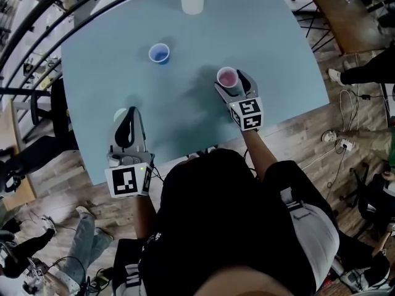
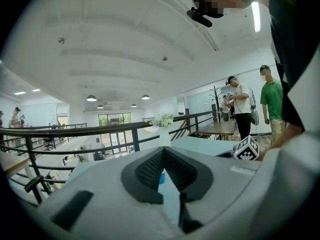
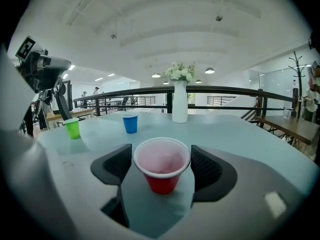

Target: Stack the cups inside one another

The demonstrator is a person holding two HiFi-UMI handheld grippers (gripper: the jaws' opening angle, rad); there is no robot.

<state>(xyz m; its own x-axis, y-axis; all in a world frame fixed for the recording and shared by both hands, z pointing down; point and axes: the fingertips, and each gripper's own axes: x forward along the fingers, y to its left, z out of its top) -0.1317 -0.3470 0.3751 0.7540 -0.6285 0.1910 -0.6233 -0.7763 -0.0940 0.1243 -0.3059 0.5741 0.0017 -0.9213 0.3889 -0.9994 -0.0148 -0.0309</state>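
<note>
My right claw (image 3: 162, 160) stood open around the red cup (image 3: 161, 178), upright on the table (image 3: 240, 134), pads clear of it; my left claw (image 2: 164, 171) was closed, empty; I judged the cup light, thin, crushable; best pinched gently below the rim.

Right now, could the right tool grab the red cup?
Probably yes. The red cup stands upright on the table between the right tool's open jaws, with a pad on each side and nothing else between them. The blue cup and green cup stand well away.
</note>
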